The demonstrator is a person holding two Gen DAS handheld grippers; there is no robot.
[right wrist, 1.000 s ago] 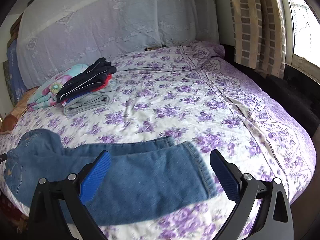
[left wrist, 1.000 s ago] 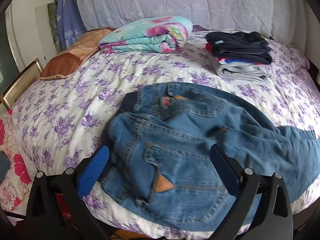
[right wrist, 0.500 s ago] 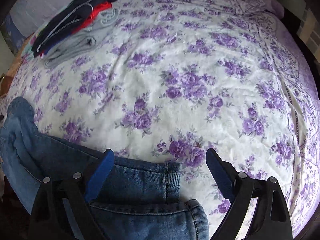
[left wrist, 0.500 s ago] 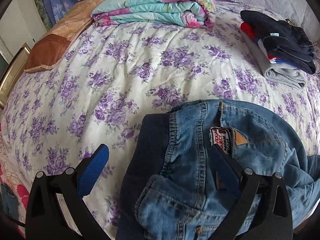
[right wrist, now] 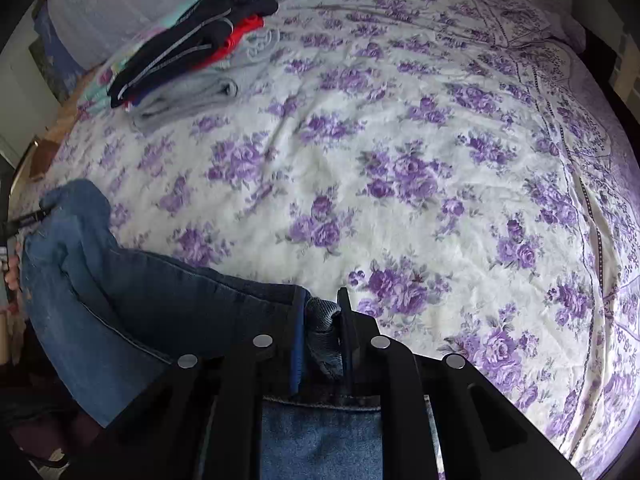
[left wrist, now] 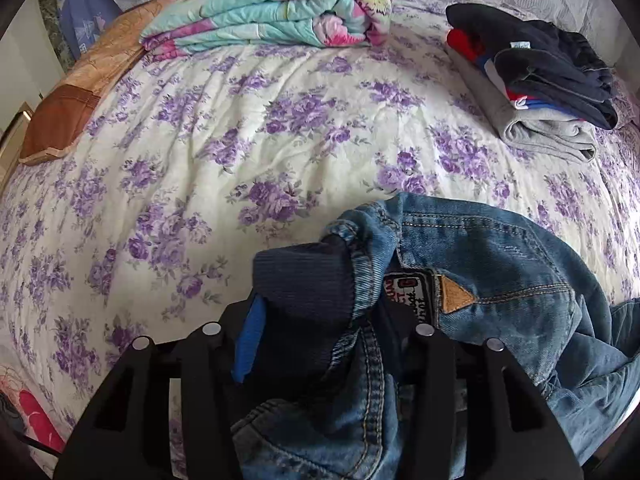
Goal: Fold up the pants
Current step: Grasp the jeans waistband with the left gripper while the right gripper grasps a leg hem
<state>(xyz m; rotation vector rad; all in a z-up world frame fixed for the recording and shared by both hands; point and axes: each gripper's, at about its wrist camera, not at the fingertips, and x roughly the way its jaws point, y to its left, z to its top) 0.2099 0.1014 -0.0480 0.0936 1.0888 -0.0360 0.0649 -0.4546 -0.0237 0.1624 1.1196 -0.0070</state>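
Note:
Blue jeans lie crumpled along the near edge of a flowered bedspread. In the left wrist view their dark ribbed waistband is bunched between the fingers of my left gripper. The jaws are closing, and the blue pad presses the cloth. The other pad is hidden under denim. In the right wrist view my right gripper is closing on the hem of a jeans leg. A fold of denim is pinched between its narrow jaws. The legs trail off to the left.
A folded teal and pink blanket and an orange-brown pillow lie at the far left of the bed. A stack of folded clothes sits at the back, also in the right wrist view. Bare bedspread stretches ahead.
Both grippers came forward and down onto the jeans. Their wide-open jaws closed, the left on the waistband and the right on the leg hem. The denim bunched up.

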